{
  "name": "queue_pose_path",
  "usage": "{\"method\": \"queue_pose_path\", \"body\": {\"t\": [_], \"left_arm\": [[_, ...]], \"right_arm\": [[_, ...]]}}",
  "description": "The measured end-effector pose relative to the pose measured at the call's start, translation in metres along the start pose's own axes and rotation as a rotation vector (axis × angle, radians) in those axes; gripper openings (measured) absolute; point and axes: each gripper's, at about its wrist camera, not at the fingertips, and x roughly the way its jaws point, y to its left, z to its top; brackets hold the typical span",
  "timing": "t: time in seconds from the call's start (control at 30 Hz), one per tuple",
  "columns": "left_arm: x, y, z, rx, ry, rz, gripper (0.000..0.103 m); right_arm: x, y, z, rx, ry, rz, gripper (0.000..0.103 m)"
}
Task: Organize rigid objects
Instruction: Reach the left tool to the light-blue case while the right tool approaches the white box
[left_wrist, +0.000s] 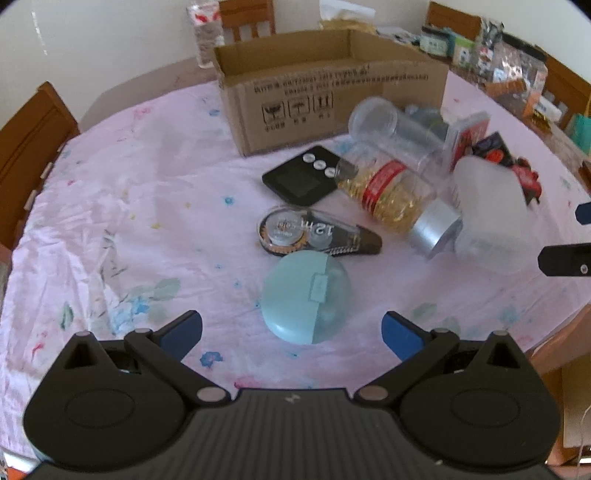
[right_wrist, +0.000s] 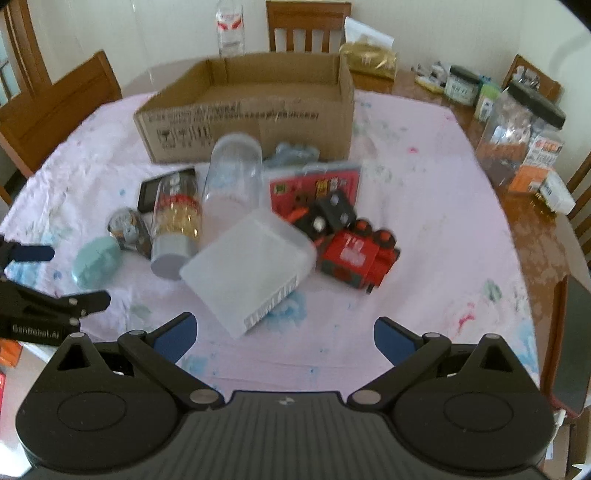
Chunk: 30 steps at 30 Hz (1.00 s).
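My left gripper (left_wrist: 291, 330) is open, its blue pads on either side of a mint-green oval case (left_wrist: 304, 297) lying on the pink cloth. Past it lie a correction-tape dispenser (left_wrist: 314, 232), a black timer (left_wrist: 301, 179), a jar of gold pieces with a grey lid (left_wrist: 391, 195) and a clear tube (left_wrist: 395, 133). An empty cardboard box (left_wrist: 325, 85) stands behind. My right gripper (right_wrist: 282, 332) is open just short of a frosted plastic box (right_wrist: 251, 266). Red toy blocks (right_wrist: 358, 256), a red pack (right_wrist: 314, 188) and the mint case (right_wrist: 96, 262) are nearby.
Wooden chairs (right_wrist: 62, 107) ring the table. Jars and packets (right_wrist: 517, 122) crowd the bare wood at the far right. A water bottle (right_wrist: 229, 26) stands behind the cardboard box (right_wrist: 251, 107). The left gripper's fingers (right_wrist: 83, 299) show at the left edge of the right wrist view.
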Motion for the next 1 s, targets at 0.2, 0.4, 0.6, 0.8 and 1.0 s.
{"method": "queue_pose_path", "body": {"t": [0.2, 0.4, 0.6, 0.8, 1.0], "left_arm": [[0.011, 0.014, 0.001, -0.029, 0.007, -0.064, 0.103], [0.013, 0.018, 0.004, -0.001, 0.012, -0.080, 0.103], [0.012, 0.019, 0.003, 0.010, 0.007, -0.088, 0.103], [0.012, 0.021, 0.003, 0.035, 0.014, -0.102, 0.103], [0.012, 0.019, 0.005, 0.084, 0.007, -0.112, 0.100]], "right_arm": [[0.004, 0.008, 0.017, -0.071, -0.040, 0.038, 0.103], [0.023, 0.009, 0.041, -0.141, -0.042, 0.095, 0.103], [0.039, 0.009, 0.050, -0.151, 0.005, 0.137, 0.103], [0.031, 0.016, 0.039, -0.157, 0.088, 0.219, 0.103], [0.022, 0.031, 0.021, -0.182, 0.111, 0.226, 0.103]]}}
